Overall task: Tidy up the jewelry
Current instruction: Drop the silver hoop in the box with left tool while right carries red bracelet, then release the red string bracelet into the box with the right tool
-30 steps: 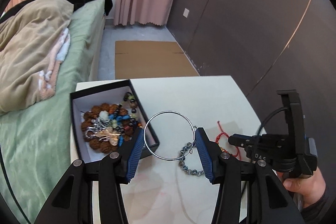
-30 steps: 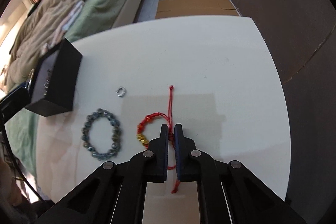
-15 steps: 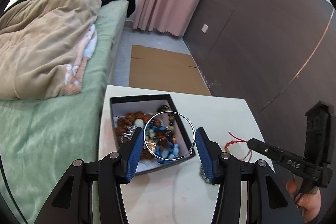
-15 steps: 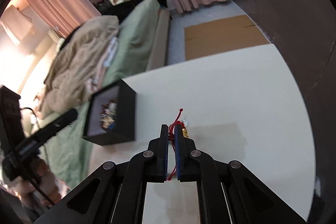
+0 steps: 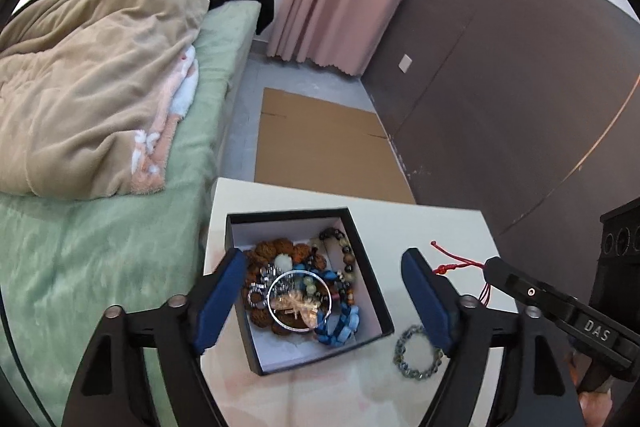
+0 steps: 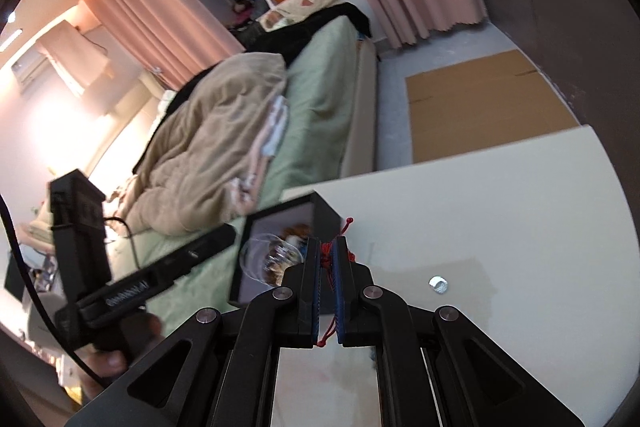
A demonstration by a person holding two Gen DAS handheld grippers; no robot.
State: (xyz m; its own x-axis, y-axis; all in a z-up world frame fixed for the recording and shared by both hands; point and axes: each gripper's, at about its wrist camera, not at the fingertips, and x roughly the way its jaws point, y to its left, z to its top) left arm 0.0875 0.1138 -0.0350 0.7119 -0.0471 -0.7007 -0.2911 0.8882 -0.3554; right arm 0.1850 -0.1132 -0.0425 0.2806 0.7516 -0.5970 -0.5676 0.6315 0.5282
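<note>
Left gripper (image 5: 323, 297): jaws have just been opening and stand wide apart, nothing between the blue pads; positioned over the black box.
Right gripper (image 6: 329, 267): jaws pressed together on the red cord bracelet (image 6: 329, 254), which is lifted clear of the table; its cord ends show above and below the pads.
Black box (image 5: 366, 253): open, on the white table (image 5: 432, 223) at the edge nearest the bed; white lining inside.
Silver hoop (image 5: 300, 301): free of the left jaws, over the pile of beads in the box; blurred in the right wrist view, so whether it has come to rest cannot be told.
Box contents: brown bead bracelet (image 5: 268, 251), blue bead strand (image 5: 340, 329), dark bead bracelet (image 5: 345, 257), jumbled together.
Grey bead bracelet (image 5: 416, 353): flat on the table, just beside the box's right corner.
Small silver ring (image 6: 439, 284): on the table, right of the right gripper, apart from the box.
Bed (image 5: 120, 247): green sheet, beige blanket, alongside the table.
</note>
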